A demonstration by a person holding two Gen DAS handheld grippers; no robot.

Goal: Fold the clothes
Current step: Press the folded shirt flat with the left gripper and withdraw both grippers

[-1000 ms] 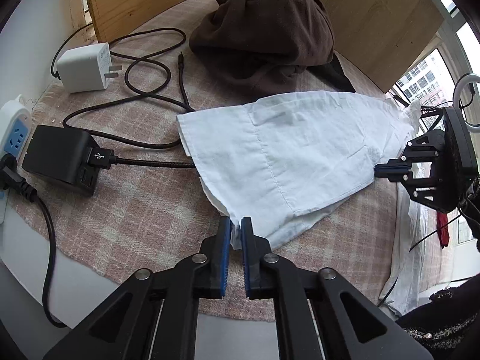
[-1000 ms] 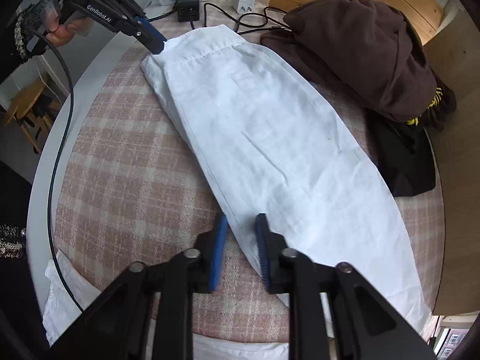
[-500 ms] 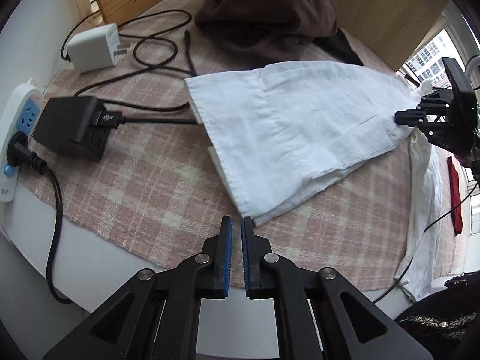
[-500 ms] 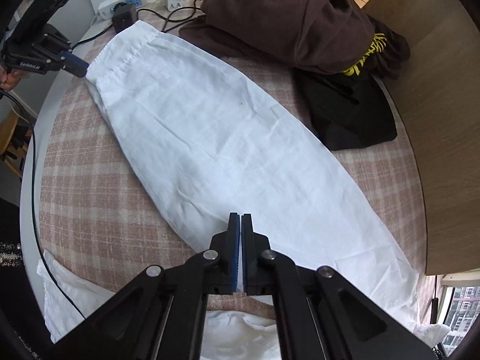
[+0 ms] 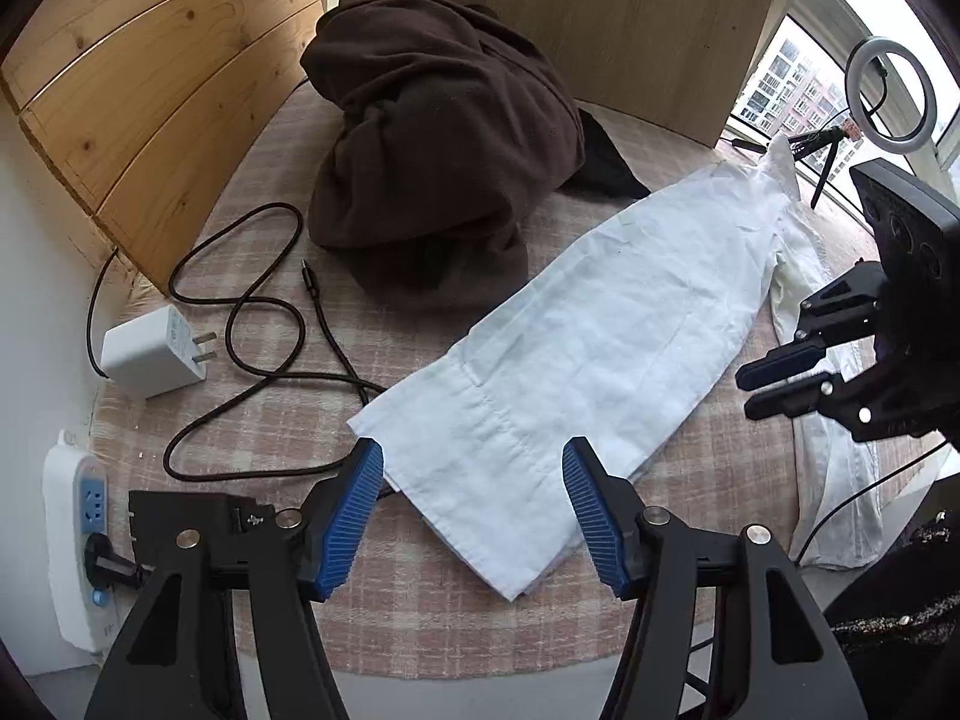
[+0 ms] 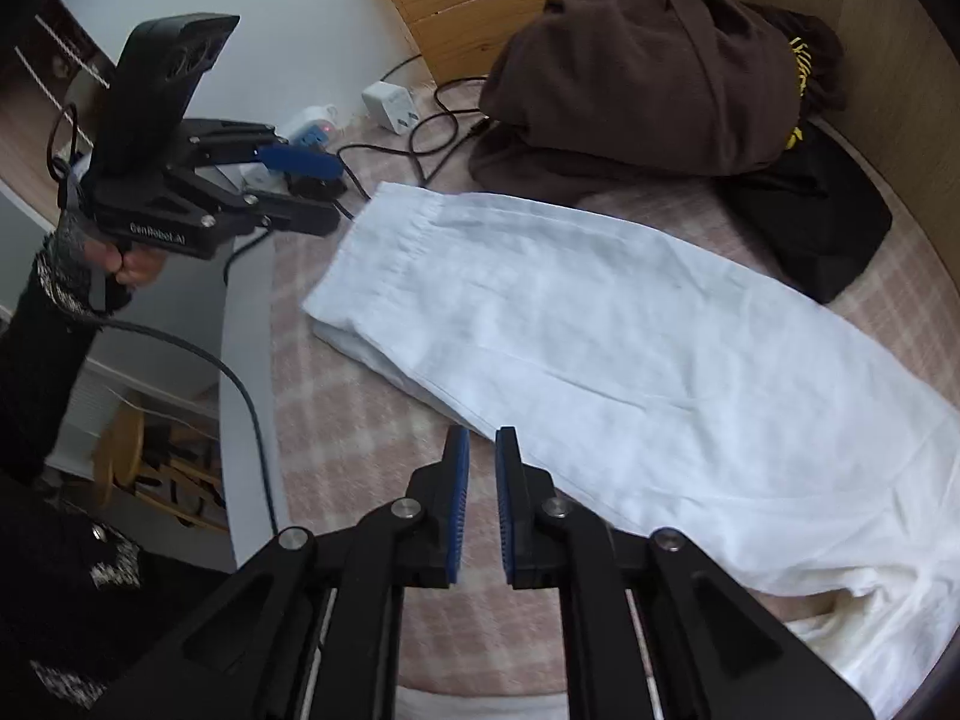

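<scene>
Two hand-held grippers are hovering over the surface [image 5: 198,420], neither touching cloth. Left hand-held gripper [image 5: 474,510] is sitting w/ jaws spread wide, released, blue pads [image 5: 351,516] flanking the near corner of the white garment [image 5: 600,348] from above. In the right wrist view the left unit [image 6: 300,186] is showing held up off the surface, pointing across toward the garment's gathered end, a bare hand [image 6: 129,264] in a dark sleeve gripping its handle from below.

Right hand-held gripper [image 6: 482,468] is poised just off the garment's long edge [image 6: 630,360], jaws nearly together w/ a narrow gap, nothing between them. In the left wrist view it [image 5: 753,387] is hanging at the right, fingers aimed at the garment's side edge, apart from it.

White garment is lying flat and lengthwise on the pink checked cloth, beside a brown clothes heap [image 5: 444,144]. Charger [image 5: 153,354], black cable [image 5: 264,312] and power strip [image 5: 75,540] are lying near the left end.
</scene>
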